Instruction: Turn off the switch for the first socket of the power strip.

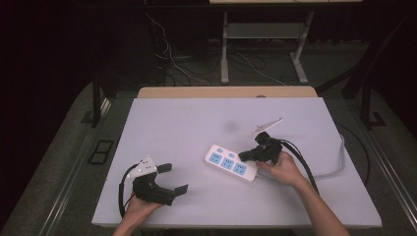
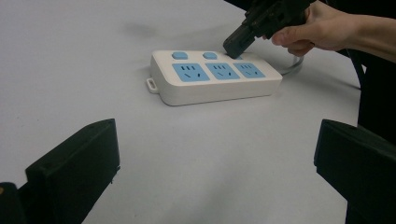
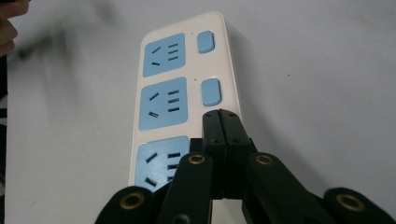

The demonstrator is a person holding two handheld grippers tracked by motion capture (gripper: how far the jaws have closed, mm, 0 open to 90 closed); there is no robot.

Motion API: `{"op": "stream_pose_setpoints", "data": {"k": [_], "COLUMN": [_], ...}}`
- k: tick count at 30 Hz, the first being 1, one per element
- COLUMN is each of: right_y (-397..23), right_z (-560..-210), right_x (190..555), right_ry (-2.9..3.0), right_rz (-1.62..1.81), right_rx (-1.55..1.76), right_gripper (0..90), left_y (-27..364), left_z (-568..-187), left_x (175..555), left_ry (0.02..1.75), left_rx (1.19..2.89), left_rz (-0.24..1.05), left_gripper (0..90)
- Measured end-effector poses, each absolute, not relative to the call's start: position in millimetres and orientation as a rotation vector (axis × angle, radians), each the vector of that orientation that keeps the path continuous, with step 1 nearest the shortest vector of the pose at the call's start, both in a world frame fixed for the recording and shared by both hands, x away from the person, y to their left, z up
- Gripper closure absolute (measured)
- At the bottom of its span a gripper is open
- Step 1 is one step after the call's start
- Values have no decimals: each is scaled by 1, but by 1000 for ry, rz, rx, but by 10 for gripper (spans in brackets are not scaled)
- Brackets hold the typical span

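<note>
With its jaws clenched together into one blunt tip, the right tool (image 3: 221, 122) bears on the power strip's (image 1: 230, 162) third switch, mid-tabletop (image 1: 172, 128); the left tool (image 1: 172, 178) waits apart, released and empty.

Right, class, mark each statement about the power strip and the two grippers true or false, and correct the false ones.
1. The power strip has three blue sockets. True.
2. The left gripper is shut. False: its jaws stand wide apart.
3. The right gripper has closed jaws at the strip's third switch. True.
4. A plug sits in the middle socket. False: all sockets are empty.
5. The left gripper touches the strip. False: it sits apart.
</note>
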State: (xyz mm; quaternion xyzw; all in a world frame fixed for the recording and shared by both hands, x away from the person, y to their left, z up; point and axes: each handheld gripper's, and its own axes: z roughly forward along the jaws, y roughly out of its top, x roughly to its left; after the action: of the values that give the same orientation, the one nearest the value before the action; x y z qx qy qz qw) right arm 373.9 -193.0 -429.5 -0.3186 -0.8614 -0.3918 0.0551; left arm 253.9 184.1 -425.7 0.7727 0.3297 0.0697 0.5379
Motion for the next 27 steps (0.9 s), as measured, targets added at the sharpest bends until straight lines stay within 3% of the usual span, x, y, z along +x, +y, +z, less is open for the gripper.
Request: {"op": "stream_pose_setpoints", "data": {"k": [27], "right_y": [-197], "right_z": [-407], "right_x": [365], "right_ry": [-2733], "right_rz": [-1135], "right_rx": [-908], "right_gripper": [900], "left_y": [185], "left_z": [-427], "left_x": [256], "left_ry": [794], "left_rx": [1833], "left_rz": [162], "left_gripper": [0]}}
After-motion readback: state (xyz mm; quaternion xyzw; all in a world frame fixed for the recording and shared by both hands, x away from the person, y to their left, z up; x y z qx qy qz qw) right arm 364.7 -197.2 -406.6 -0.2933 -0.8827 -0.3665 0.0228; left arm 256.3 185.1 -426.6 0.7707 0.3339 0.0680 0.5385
